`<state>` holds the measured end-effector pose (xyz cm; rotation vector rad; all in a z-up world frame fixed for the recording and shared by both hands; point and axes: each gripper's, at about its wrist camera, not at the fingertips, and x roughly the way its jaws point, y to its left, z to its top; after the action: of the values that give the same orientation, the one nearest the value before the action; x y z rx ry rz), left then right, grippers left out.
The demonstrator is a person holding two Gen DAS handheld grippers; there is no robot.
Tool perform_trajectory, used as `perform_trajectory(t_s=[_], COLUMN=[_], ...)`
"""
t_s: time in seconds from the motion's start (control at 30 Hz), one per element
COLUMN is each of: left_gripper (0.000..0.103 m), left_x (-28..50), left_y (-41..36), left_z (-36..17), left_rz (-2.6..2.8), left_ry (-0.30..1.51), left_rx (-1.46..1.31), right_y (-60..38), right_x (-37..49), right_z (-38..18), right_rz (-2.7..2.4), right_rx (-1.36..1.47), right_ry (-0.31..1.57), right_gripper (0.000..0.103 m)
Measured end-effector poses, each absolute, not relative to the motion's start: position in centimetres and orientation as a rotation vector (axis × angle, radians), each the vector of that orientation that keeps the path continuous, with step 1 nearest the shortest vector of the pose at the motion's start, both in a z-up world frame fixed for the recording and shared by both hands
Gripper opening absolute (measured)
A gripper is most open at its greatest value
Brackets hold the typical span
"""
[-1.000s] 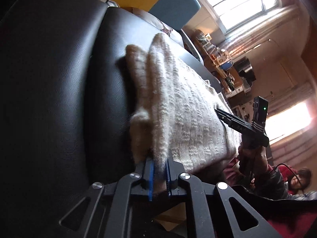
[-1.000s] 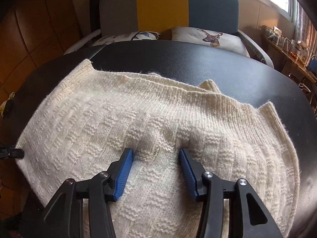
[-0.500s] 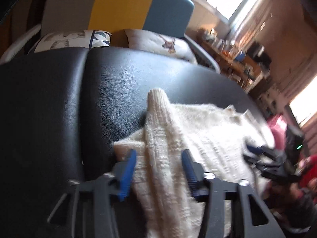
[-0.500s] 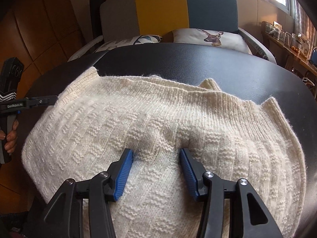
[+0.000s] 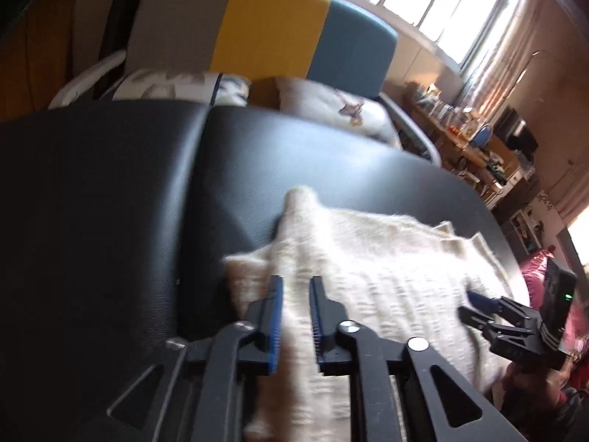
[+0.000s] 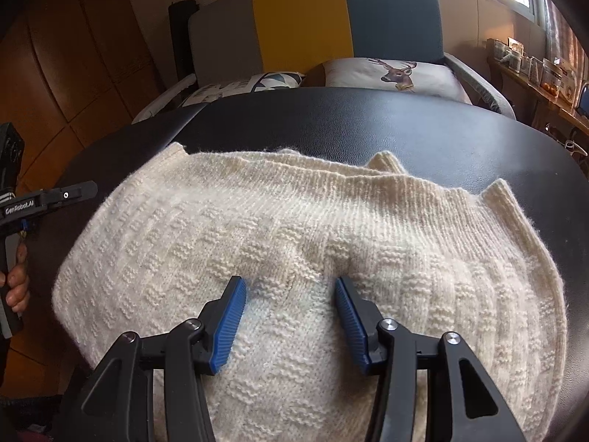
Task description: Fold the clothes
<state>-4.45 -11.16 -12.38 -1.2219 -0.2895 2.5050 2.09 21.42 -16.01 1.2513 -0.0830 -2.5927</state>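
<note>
sweater lay flat on black padded table | L gripper nrly closed on raised ridge of knit, contact blurry | R gripper wide open, tips resting on fabric, holding nothing | prob soft, floppy, stretchy, grab ribbed edges imo

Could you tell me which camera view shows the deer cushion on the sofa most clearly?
The right wrist view: the deer cushion is sharp there, with antlers and head plainly printed. The left wrist view shows the same cushion motion-blurred, its print only a brownish smudge, behind the black surface.
</note>
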Motion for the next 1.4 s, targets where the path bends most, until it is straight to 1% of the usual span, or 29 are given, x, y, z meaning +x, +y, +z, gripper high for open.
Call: perform_trajectory(t_s=[0.07, 0.13, 0.2, 0.23, 0.3, 0.33, 0.37, 0.47, 0.5, 0.53, 0.57, 0.6, 0.63, 0.67, 0.7, 0.83, 1.0, 1.07, 1.13, 1.17, 1.3, 1.4], left_gripper=[0.034, 0.034, 0.034, 0.034, 0.035, 0.035, 0.035, 0.035, 0.036, 0.038, 0.047, 0.057, 0.063, 0.070, 0.071, 0.072, 0.072, 0.072, 0.073, 0.073, 0.075, 0.077], left_x=[-4.0, -4.0, -4.2, -4.3, -4.4, -4.4, -4.5, -4.6, -4.6, -4.7, -4.7, -4.8, -4.8, -5.0, -5.1, -5.1, -4.6, -4.6, -4.7, -4.7, -5.1, -5.2], left_y=[-9.9, -8.8, -8.6, -8.7, -8.9, -9.1, -9.3, -10.6, -11.4, -12.3, -13.1, -13.9, -14.8, -15.6, -16.1, -16.0, -13.0, -11.6, -10.6, -10.2, -10.2, -10.1], left_z=[-12.4, -14.2, -16.2, -16.4, -16.5, -16.5, -16.3, -15.1, -14.5, -14.2, -14.0, -13.9, -14.0, -14.2, -14.6, -15.5, -15.5, -15.7, -15.9, -16.0, -16.5, -16.6], left_rz=[2.499, 2.465, 2.462, 2.464, 2.466, 2.467, 2.457, 2.421, 2.410, 2.403, 2.384, 2.362, 2.332, 2.298, 2.268, 2.276, 2.400, 2.426, 2.444, 2.451, 2.445, 2.448], left_ry=[-0.247, -0.185, -0.170, -0.178, -0.201, -0.212, -0.244, -0.375, -0.438, -0.482, -0.515, -0.546, -0.586, -0.626, -0.659, -0.593, -0.267, -0.162, -0.103, -0.089, -0.157, -0.167], left_rx=[-1.224, -1.307, -1.360, -1.357, -1.340, -1.332, -1.334, -1.328, -1.313, -1.318, -1.326, -1.334, -1.347, -1.366, -1.388, -1.448, -1.449, -1.461, -1.454, -1.452, -1.464, -1.478], right_y=[22.7, 25.2, 28.0, 29.5, 32.3, 33.4, 33.7, 34.3, 34.0, 33.5, 33.1, 32.7, 32.3, 31.9, 31.6, 31.9, 32.0, 31.8, 31.6, 31.5, 31.3, 31.2], right_x=[2.5, 2.7, 2.7, 2.7, 2.7, 2.8, 3.0, 3.7, 3.9, 4.2, 4.4, 4.7, 4.8, 4.7, 4.7, 4.8, 4.9, 4.8, 4.7, 4.7, 4.7, 4.7], right_z=[-15.2, -15.4, -16.4, -16.9, -17.9, -18.1, -17.8, -16.5, -16.2, -15.9, -15.7, -15.4, -15.5, -15.8, -16.3, -17.5, -18.3, -18.3, -18.2, -18.2, -18.1, -18.2], right_rz=[-2.618, -2.647, -2.671, -2.681, -2.700, -2.683, -2.680, -2.683, -2.678, -2.671, -2.663, -2.655, -2.643, -2.641, -2.640, -2.635, -2.641, -2.649, -2.654, -2.655, -2.657, -2.658], right_rx=[1.233, 1.263, 1.325, 1.357, 1.419, 1.402, 1.383, 1.331, 1.323, 1.318, 1.313, 1.307, 1.318, 1.344, 1.373, 1.401, 1.405, 1.410, 1.419, 1.426, 1.448, 1.454], right_ry=[-0.122, -0.193, -0.277, -0.320, -0.407, -0.479, -0.504, -0.546, -0.517, -0.478, -0.440, -0.403, -0.360, -0.315, -0.270, -0.314, -0.334, -0.313, -0.296, -0.291, -0.281, -0.275], right_gripper=[0.051, 0.052, 0.052, 0.052, 0.052, 0.052, 0.052, 0.052, 0.052, 0.052, 0.052, 0.052, 0.052, 0.052, 0.052, 0.053, 0.056, 0.057, 0.058, 0.058, 0.059, 0.059])
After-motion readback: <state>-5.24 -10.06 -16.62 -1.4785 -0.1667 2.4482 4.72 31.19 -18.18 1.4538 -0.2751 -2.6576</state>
